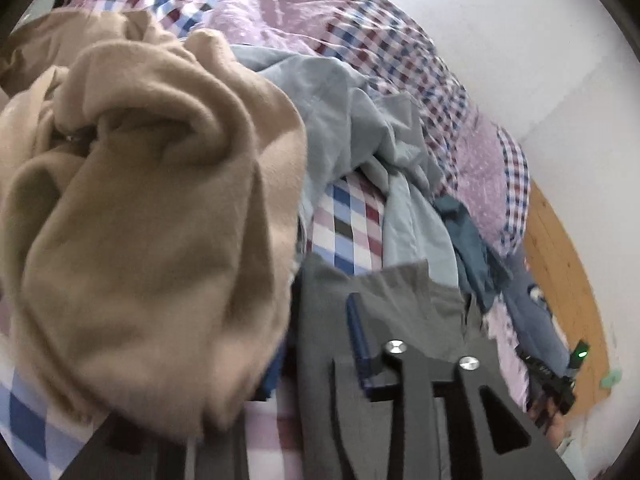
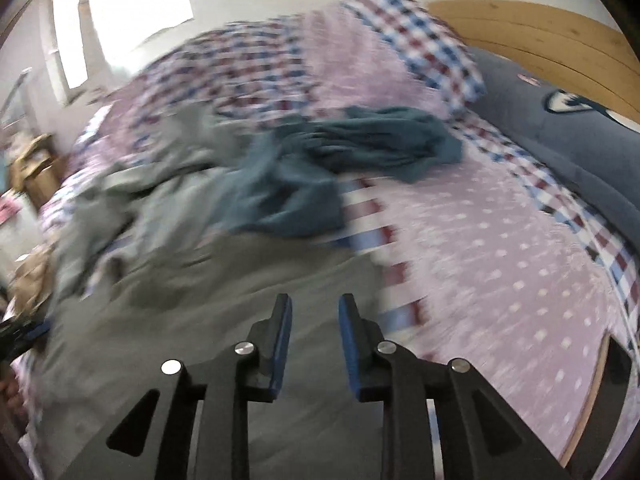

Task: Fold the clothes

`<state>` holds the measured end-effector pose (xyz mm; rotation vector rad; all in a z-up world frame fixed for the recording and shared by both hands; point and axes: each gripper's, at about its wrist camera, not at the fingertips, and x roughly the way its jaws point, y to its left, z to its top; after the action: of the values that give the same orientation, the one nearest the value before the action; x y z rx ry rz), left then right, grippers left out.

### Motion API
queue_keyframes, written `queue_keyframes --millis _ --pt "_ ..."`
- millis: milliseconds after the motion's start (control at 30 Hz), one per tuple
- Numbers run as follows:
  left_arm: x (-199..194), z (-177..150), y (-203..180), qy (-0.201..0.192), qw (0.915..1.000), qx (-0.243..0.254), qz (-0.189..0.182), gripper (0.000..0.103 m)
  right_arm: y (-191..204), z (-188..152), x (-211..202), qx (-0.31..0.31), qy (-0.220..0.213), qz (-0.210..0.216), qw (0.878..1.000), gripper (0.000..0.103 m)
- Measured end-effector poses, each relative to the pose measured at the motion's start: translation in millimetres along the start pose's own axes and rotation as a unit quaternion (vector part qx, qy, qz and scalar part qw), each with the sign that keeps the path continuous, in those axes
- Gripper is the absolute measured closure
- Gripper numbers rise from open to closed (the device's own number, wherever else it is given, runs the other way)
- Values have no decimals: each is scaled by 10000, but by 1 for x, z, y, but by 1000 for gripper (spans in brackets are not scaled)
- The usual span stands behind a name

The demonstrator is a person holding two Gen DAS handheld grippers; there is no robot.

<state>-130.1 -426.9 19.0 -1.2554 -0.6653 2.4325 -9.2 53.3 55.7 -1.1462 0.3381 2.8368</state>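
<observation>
**A:** Where do your clothes lie at this moment?

**B:** All on the bed. A tan garment is bunched up right in front of your left tool, filling most of that view. Behind it a pale blue-grey shirt is crumpled, a teal piece lies rumpled further toward the headboard, and a grey garment is spread fairly flat just under your right tool.

**A:** And your tools?

**B:** Your right tool stands at a narrow gap, blue pads apart with nothing between them, hovering over the grey cloth. For your left, only one finger shows clearly; the tan cloth covers the other side, so I cannot tell whether you are pinching it or it merely hangs in front of the lens.

**A:** Which step would you call it?

**B:** My reading is that you are dealing with the tan garment, either lifting it out of the pile to lay it out or carrying it off. The pictures fit both, and the right view is blurred, so I would not press further. None of the pieces reads as neatly folded.

**A:** What does the next move ask of you?

**B:** A sure hold on an edge or corner, not a fistful, and a bare patch of bed, since the pile crowds the middle. Thick tan fabric will likely sag and slip from a shallow pinch.
</observation>
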Motion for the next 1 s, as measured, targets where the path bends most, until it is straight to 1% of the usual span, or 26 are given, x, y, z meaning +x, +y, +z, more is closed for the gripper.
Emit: queue_keyframes --millis 33,100,167,233,333,400,500,633,667,733,900,1000 --pt "-3 -2 -1 50 10000 27 -19 62 12 -6 -6 -101 -21 99 9999 73" --pt "-9 -12 -4 112 9997 183 80 61 37 -22 -20 -357 -73 305 9989 71" --pt "-18 -25 -7 182 9989 385 195 61 57 -39 -33 -624 -133 463 9969 65" --pt "-29 -38 -8 235 9978 549 296 61 76 -59 -46 -880 -185 582 9942 63" --pt "-54 -57 -4 238 9979 524 299 61 94 -84 -56 -986 -16 833 9916 63" --pt "-76 -75 3 212 9988 378 231 61 103 -100 -60 -1022 106 961 9901 63" --pt "-100 -100 11 254 9994 133 194 61 114 -119 -68 -1120 197 1045 9880 63" --pt "-135 -136 23 250 9989 -336 213 61 129 -145 -86 -1203 246 1266 9843 63" --pt "-141 -142 23 222 9986 -443 171 61 136 -152 -91 -1292 228 1299 9828 63" --pt "-158 -159 27 160 9972 -732 -29 61 149 -164 -100 -1479 179 1339 9797 63" --pt "-174 -196 25 277 9915 -1206 -413 61 185 -194 -117 -2049 126 1511 9670 62" --pt "-172 -212 25 385 9875 -1482 -380 61 206 -212 -121 -2440 82 1576 9569 61"
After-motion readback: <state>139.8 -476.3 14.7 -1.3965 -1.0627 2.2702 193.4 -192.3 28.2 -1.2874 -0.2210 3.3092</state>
